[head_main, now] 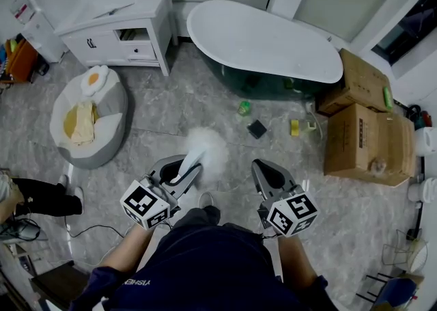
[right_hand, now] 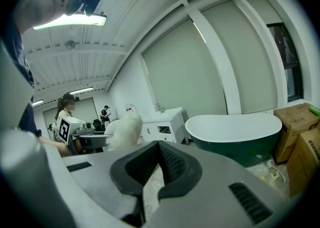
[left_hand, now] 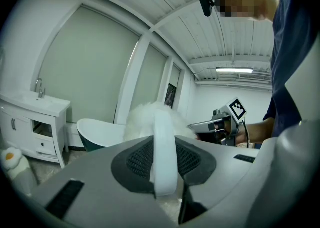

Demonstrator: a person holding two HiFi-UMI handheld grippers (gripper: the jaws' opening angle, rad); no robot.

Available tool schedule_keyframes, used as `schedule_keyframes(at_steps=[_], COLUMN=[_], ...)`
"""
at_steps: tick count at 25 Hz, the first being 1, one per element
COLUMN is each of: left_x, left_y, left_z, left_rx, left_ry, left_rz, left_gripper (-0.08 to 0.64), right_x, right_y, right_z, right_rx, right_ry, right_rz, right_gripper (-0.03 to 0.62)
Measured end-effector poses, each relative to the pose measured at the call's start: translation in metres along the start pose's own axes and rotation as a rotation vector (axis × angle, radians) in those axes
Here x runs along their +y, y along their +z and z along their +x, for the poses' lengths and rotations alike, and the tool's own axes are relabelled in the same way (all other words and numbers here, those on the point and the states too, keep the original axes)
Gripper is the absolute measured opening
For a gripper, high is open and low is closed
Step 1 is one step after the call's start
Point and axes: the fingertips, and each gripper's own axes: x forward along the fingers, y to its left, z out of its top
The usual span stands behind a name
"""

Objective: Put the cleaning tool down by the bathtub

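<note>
I am gripping the cleaning tool (head_main: pixel 200 154), a duster, in my left gripper (head_main: pixel 180 170), with its fingers closing on the white plastic handle (left_hand: pixel 165 158) and the fluffy white head (left_hand: pixel 144 116) sticking out ahead of the tips. My right gripper (head_main: pixel 265 169) is holding nothing, and its fingers are standing only narrowly apart with bare floor showing through the gap. The bathtub (head_main: pixel 266 42) is lying well ahead of me across the grey floor (head_main: pixel 205 101), so the duster is not yet anywhere near its spot. I am judging the thing to be very light, with whatever little weight it has sitting out at the head. The handle is looking stiff, smooth and rounded, so I am expecting it to twist or slide between my pads if I slacken too soon. The fluff is giving me nothing firm to pinch, so I am treating the handle as the only sound place to hold. It is unlikely to break, so laying it gently on the floor should be enough. Beside the tub a green bottle (head_main: pixel 244 107), a dark square block (head_main: pixel 257 128) and a yellow item (head_main: pixel 295 127) are lying about, and I am thinking of an open patch among them.
</note>
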Motion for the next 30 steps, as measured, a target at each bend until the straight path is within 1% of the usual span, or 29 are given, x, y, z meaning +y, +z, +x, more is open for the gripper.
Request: schedule_keyframes(at_steps=[7, 17, 22, 30], left_x=[0.033, 0.06, 0.073, 0.105], left_y=[0.012, 0.024, 0.031, 0.044], left_z=[0.005, 0.021, 0.038, 0.079], left_rx=[-0.012, -0.019, -0.018, -0.01], left_ry=[-0.005, 0.003, 0.012, 0.06], left_rz=[0.002, 0.004, 0.007, 0.005], left_gripper=[0.104, 0.104, 0.104, 0.104], right_x=[-0.002, -0.023, -0.041, -0.083], right_y=[0.014, 0.031, 0.038, 0.057], right_z=[0.03, 0.053, 0.068, 0.104], right_rx=[-0.003, -0.007, -0.005, 0.0], right_ry=[-0.006, -0.012, -0.003, 0.042], right_rz=[-0.006, -0.007, 0.003, 0.01], right_gripper=[0.005, 0.005, 0.005, 0.005])
